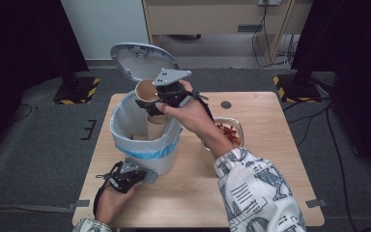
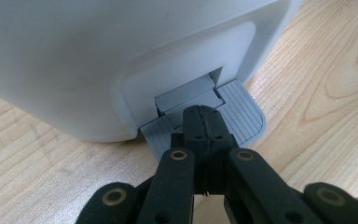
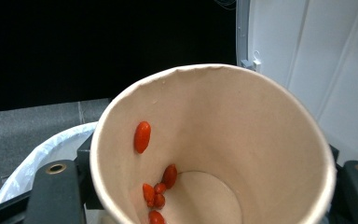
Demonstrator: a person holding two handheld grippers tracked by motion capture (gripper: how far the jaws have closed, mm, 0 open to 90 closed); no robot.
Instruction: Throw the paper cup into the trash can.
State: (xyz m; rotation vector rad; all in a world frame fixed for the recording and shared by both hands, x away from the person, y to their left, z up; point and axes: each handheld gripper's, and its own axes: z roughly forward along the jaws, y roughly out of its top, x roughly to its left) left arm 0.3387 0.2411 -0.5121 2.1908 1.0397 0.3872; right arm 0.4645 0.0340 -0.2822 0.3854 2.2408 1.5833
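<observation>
Table: light wood table [image 1: 265, 159] on grey carpet, bare over most of its near right side.
Bin: white pedal bin [image 1: 145, 133] stands on the table's left half, lid up, right in front of my left claw [image 1: 125, 175].
Pedal: grey ribbed pedal [image 2: 242, 112] sits low by the wood, right under my left claw's closed tips.
Bowl: bowl [image 1: 239, 126] of red bits sits on the table, below and right of my right claw [image 1: 157, 104].
Hole: dark round grommet [image 1: 226, 104] in the tabletop, beyond the bowl.
</observation>
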